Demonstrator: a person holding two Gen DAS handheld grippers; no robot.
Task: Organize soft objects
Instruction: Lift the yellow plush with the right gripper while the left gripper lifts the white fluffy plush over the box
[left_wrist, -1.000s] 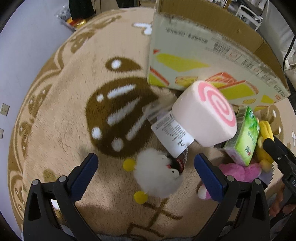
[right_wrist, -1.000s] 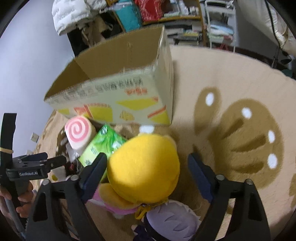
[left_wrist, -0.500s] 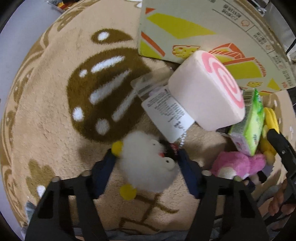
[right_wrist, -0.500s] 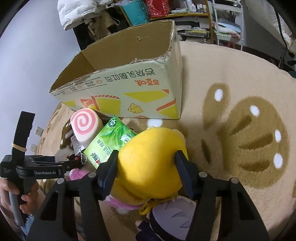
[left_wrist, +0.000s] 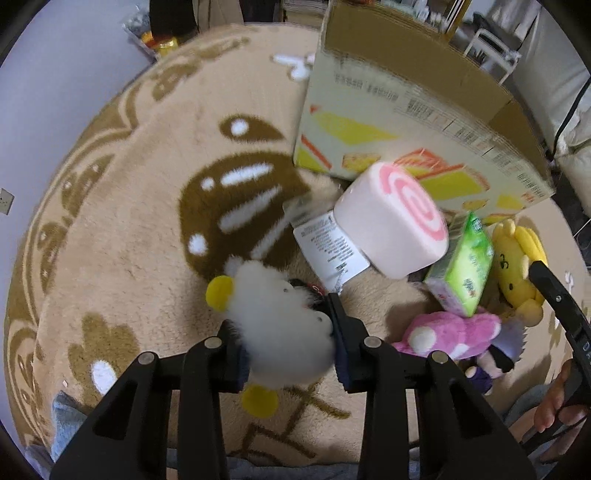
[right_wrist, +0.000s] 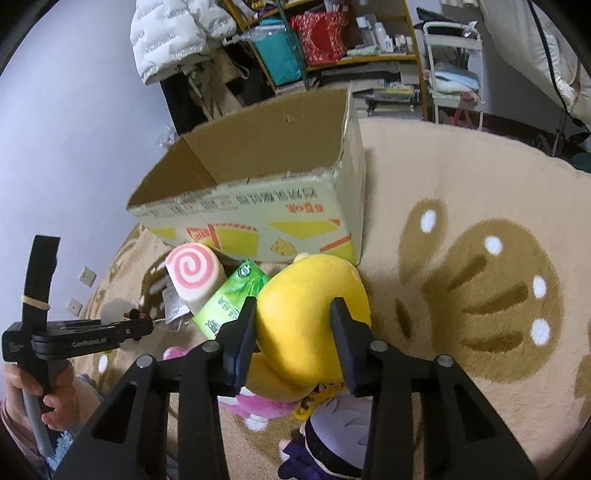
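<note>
My left gripper (left_wrist: 286, 332) is shut on a white fluffy plush (left_wrist: 280, 317) with yellow pom-poms, held over the rug. My right gripper (right_wrist: 293, 328) is shut on a yellow plush (right_wrist: 306, 317); that plush also shows in the left wrist view (left_wrist: 515, 266). An open cardboard box (right_wrist: 258, 192) stands behind the pile and also shows in the left wrist view (left_wrist: 406, 107). A pink swirl roll plush (left_wrist: 391, 225) with a paper tag, a green tissue pack (left_wrist: 463, 269), a pink plush (left_wrist: 450, 334) and a purple-grey doll (right_wrist: 332, 435) lie on the rug.
A beige rug with brown paw prints (right_wrist: 476, 288) covers the floor. Shelves with bags and clutter (right_wrist: 332, 44) and a white rack (right_wrist: 452, 74) stand behind the box. A wall (left_wrist: 55, 74) is at the left.
Both grippers closed: the left on the white fluffy plush, the right on the yellow plush. Both plushes now sit higher, and both views have tilted up toward the box.
</note>
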